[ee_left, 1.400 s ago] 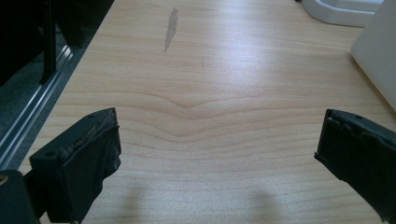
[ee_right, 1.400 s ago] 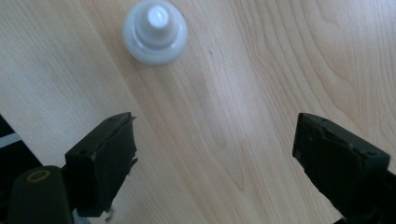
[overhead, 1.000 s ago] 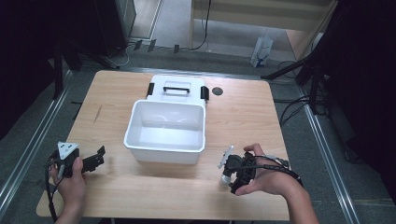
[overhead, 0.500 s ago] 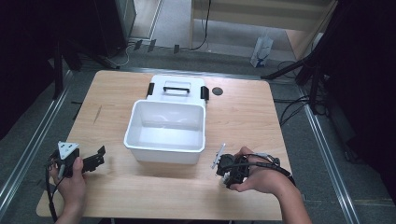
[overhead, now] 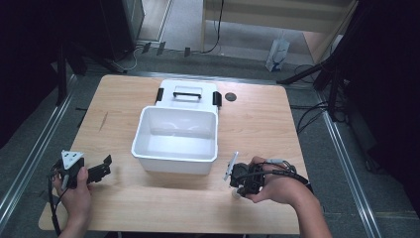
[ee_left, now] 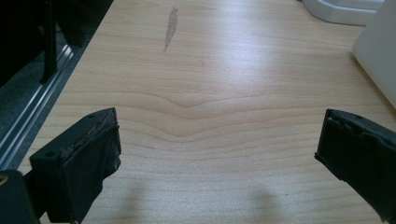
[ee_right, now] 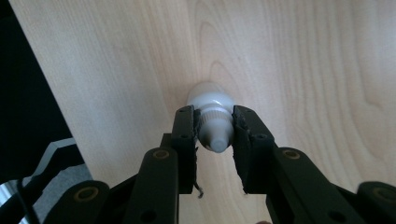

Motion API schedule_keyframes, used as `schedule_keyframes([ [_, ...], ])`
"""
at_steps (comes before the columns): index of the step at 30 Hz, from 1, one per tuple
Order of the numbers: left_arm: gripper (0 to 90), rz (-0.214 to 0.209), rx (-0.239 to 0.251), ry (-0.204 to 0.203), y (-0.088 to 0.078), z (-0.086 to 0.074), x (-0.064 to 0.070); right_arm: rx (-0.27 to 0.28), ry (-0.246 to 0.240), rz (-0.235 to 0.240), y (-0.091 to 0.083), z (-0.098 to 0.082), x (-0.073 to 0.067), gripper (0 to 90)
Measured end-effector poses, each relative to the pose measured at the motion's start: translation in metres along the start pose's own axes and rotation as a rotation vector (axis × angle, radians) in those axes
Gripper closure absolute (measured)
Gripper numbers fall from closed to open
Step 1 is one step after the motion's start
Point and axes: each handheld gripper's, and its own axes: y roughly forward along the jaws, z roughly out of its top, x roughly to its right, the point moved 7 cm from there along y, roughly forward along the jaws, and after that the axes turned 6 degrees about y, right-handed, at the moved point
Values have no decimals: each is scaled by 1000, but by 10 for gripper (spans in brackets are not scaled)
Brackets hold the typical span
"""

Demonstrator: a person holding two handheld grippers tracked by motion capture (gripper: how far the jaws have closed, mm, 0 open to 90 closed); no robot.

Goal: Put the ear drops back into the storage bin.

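The right gripper (ee_right: 214,135) is nearest, at the front right of the wooden table (overhead: 257,124). Its two black jaws are pinched on a small white bottle (ee_right: 212,121), gripping the neck just below the pointed nozzle (the nozzle faces the camera, the rounded body points down toward the table surface). In the high view the bottle (overhead: 237,193) sits at the tip of the right gripper (overhead: 241,184), low over or on the table; contact cannot be confirmed. A flat pale plate rises from this gripper's top edge.

The left gripper (overhead: 101,168) is at the front left corner, held in the left hand (overhead: 74,186). Its jaws are spread wide apart with nothing between them, above bare wood.

Farther back, at table centre, stands an open white tub (overhead: 176,139). Directly behind it, touching or just beside it, lies a white lid (overhead: 188,91) with a handle and black clips. A small dark disc (overhead: 230,96) lies just right of the lid.
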Motion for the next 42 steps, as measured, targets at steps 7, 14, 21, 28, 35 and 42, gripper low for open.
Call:
schedule_keyframes([
  [7, 4, 0, 0, -3, 0, 0, 0, 21, 35, 16, -15, 4, 8, 722],
  [14, 5, -2, -1, -3, 0, 0, 0, 12, 18, 18, -31, 8, 16, 721],
  [21, 4, -3, -1, -4, 0, 0, 0, 10, 25, 13, -48, 16, 23, 721],
  [28, 5, -2, 1, -6, 0, 0, 0, 3, 24, -6, -64, 25, 32, 721],
  [35, 5, -3, -2, -5, 0, 0, -1, 14, 19, -19, -80, 39, 41, 721],
  [42, 4, -5, -3, -5, 0, 0, 0, -2, 19, -22, -92, 51, 48, 721],
])
